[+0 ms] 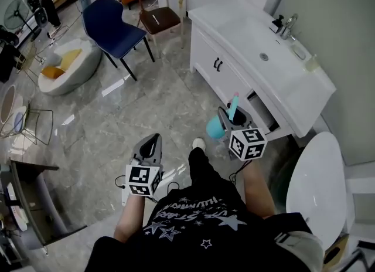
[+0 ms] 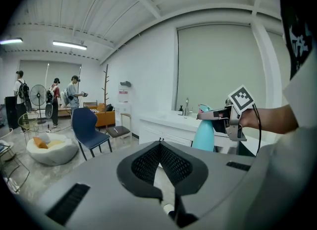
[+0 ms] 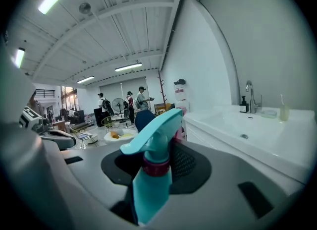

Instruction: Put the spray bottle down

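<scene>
- The left gripper [image 1: 153,142], nearest the person's body, hangs over the grey marbled floor tiles [image 1: 158,89] with its jaw tips pressed together on nothing.
- The right gripper [image 1: 229,116] pinches the teal plastic spray bottle with the pink collar [image 3: 151,174] at its neck. The bottle hangs upright in the air, just in front of the cabinet.
- Beyond it stands the white vanity counter with its sink [image 1: 246,30].
- The carrying step seems to be in hand. Next, the bottle's base likely needs a flat spot, perhaps the counter, before the jaws spread.

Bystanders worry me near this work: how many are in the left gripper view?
3, far off at left: one bystander left of the fan, two more right of it. Others may be hidden.
</scene>
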`<move>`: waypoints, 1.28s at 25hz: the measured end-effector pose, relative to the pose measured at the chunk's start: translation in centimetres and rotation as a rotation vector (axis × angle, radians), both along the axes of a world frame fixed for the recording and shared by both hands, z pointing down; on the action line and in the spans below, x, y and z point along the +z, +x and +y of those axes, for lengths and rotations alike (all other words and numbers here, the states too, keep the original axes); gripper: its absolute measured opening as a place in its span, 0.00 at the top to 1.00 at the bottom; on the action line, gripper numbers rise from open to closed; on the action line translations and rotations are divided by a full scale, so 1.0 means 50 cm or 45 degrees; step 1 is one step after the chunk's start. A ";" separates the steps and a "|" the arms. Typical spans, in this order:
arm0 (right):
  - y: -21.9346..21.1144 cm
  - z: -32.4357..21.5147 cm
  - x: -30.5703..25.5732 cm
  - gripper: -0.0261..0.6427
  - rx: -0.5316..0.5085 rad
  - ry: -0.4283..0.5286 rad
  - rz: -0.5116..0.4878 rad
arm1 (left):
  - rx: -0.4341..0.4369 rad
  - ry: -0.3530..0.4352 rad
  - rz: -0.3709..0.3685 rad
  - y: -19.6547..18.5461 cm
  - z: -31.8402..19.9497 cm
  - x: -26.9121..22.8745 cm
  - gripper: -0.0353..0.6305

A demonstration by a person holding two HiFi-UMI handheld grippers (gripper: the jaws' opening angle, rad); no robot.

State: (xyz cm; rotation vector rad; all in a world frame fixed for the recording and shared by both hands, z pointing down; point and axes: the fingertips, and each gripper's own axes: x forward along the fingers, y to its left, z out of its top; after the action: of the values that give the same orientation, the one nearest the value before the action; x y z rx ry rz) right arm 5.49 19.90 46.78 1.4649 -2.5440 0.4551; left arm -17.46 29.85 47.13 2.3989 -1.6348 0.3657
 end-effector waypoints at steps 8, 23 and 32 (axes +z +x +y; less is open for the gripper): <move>0.010 -0.359 -0.005 0.74 -0.052 -0.001 -0.001 | 0.013 -0.015 -0.010 0.044 -0.343 -0.010 0.92; 0.078 -0.687 -0.004 0.74 -0.037 -0.008 -0.045 | -0.042 -0.049 -0.006 0.095 -0.679 -0.007 0.92; 0.114 -0.825 -0.006 0.74 0.079 -0.001 -0.043 | 0.094 -0.051 0.037 0.137 -0.884 -0.006 0.92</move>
State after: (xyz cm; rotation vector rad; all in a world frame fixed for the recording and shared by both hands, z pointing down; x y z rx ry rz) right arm 11.20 -21.37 46.49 1.5526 -2.5292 0.4943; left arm -10.60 -14.32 46.82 2.4278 -1.5157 0.3704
